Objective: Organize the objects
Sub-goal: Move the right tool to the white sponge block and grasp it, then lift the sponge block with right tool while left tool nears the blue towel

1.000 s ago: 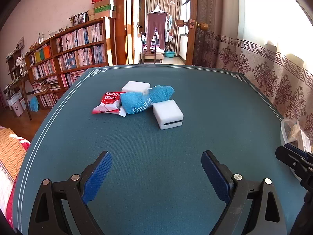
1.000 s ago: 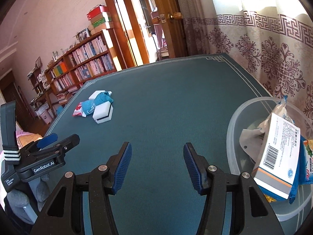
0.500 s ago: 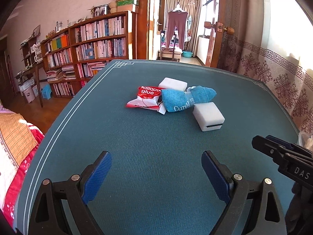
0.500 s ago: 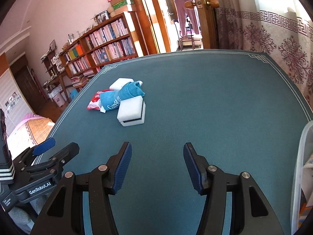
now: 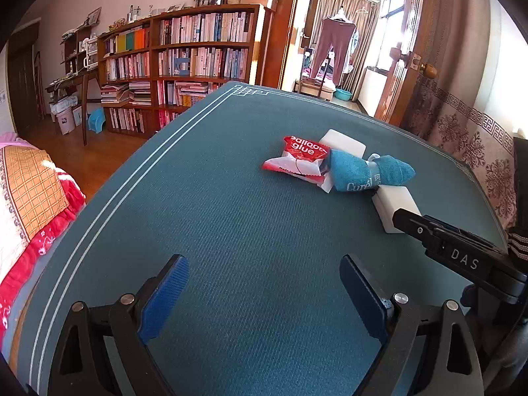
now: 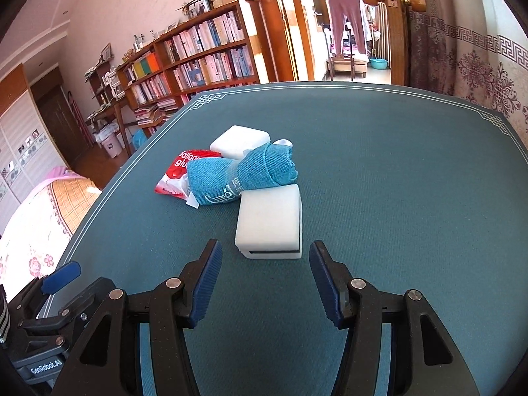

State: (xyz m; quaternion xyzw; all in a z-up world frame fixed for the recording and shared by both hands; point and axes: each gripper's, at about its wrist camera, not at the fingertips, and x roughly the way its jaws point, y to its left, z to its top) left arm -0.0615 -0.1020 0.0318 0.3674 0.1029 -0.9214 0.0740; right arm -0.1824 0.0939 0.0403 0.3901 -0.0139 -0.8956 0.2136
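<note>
A small pile lies on the teal table: a white sponge block (image 6: 269,222) nearest me, a rolled blue Curel towel (image 6: 241,173) behind it, a red balloon-glue packet (image 6: 175,173) at the left and a second white block (image 6: 239,140) at the back. My right gripper (image 6: 265,279) stands open just short of the near block, nothing between its fingers. In the left wrist view the same pile shows: packet (image 5: 302,160), towel (image 5: 366,173), near block (image 5: 391,203). My left gripper (image 5: 262,300) hangs open and empty over bare cloth, well in front of the pile.
The right gripper's black body (image 5: 462,254) reaches in from the right of the left wrist view, partly covering the near block. The table edge (image 5: 109,194) runs along the left, with a bed (image 5: 29,198) below it. A bookshelf (image 6: 198,52) and an open doorway stand behind.
Both grippers swung left toward the pile. The right gripper left the clear bowl at the right and now faces the near white block at close range. Neither jaw opening changed.
</note>
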